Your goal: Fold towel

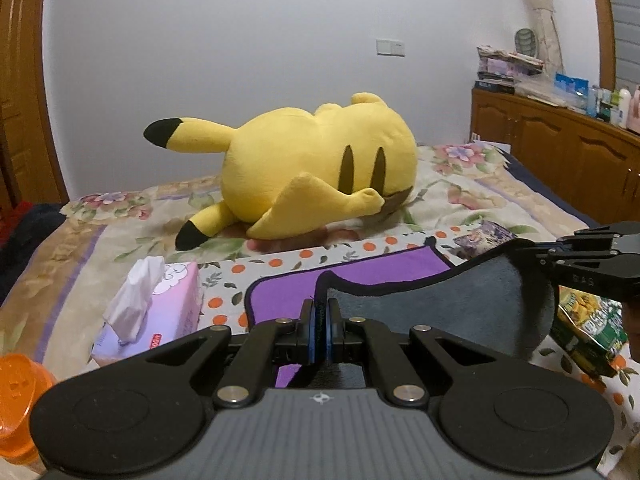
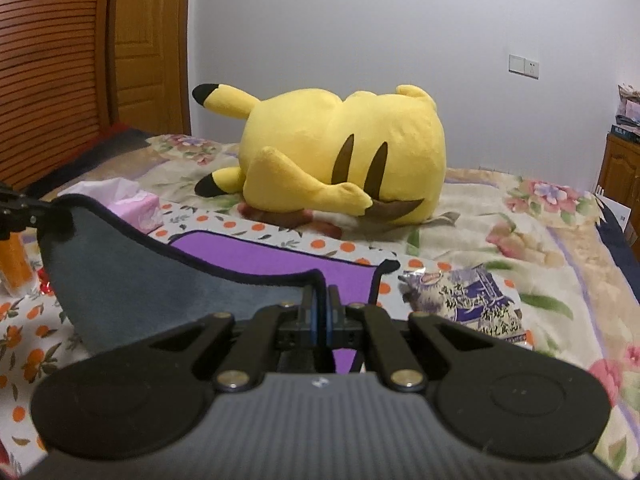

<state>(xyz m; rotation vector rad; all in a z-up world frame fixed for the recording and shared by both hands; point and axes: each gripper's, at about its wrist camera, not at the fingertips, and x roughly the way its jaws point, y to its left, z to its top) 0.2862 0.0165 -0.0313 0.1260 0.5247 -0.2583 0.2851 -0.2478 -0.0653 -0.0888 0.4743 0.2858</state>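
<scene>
towel (image 1: 460, 300): grey/purple, dark hem, edge lifted | both grippers' fingers (image 1: 331, 320) pinching its corners

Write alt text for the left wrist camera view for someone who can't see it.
The left gripper pinches a lifted corner of a purple and grey towel, and the right gripper holds the other corner. The towel lies on a floral bed cover, with a yellow plush toy behind it and a pink tissue box at left.
</scene>
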